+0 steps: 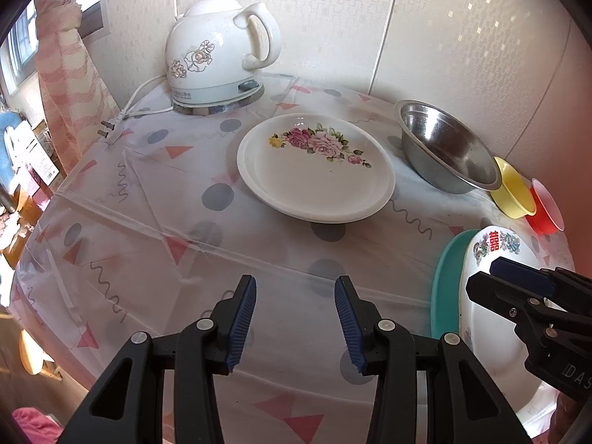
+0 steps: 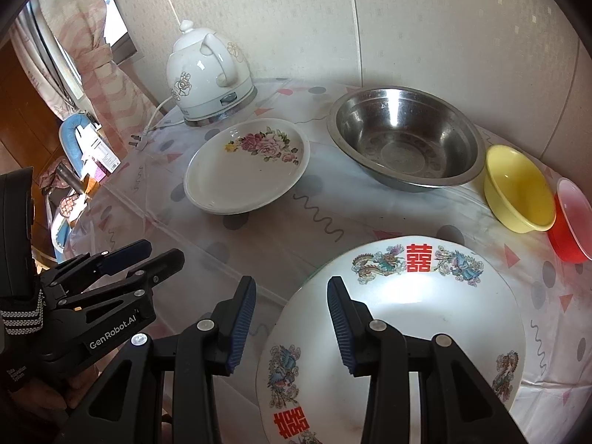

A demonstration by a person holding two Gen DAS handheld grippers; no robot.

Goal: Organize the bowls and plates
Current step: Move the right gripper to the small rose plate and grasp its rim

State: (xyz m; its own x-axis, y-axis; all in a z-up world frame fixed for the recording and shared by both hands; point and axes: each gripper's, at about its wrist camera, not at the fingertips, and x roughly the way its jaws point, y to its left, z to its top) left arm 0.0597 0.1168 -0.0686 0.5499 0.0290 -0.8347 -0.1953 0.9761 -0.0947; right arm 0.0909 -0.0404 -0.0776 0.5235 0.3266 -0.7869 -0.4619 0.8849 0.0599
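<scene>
A white rose-pattern plate (image 1: 314,170) (image 2: 246,166) sits mid-table. A steel bowl (image 1: 444,148) (image 2: 405,140), a yellow bowl (image 1: 512,190) (image 2: 518,188) and a red bowl (image 1: 547,207) (image 2: 571,222) line the right side. A white plate with red characters (image 2: 425,314) (image 1: 492,318) lies on a teal plate (image 1: 446,296). My left gripper (image 1: 295,318) is open and empty above the cloth. My right gripper (image 2: 291,318) is open, straddling the left rim of the red-character plate; it also shows in the left wrist view (image 1: 495,277).
A white electric kettle (image 1: 218,48) (image 2: 207,74) stands at the back left with its cord and plug (image 1: 111,131) on the patterned tablecloth (image 1: 148,222). A wall runs behind the table. The table edge drops off at the left, beside curtains.
</scene>
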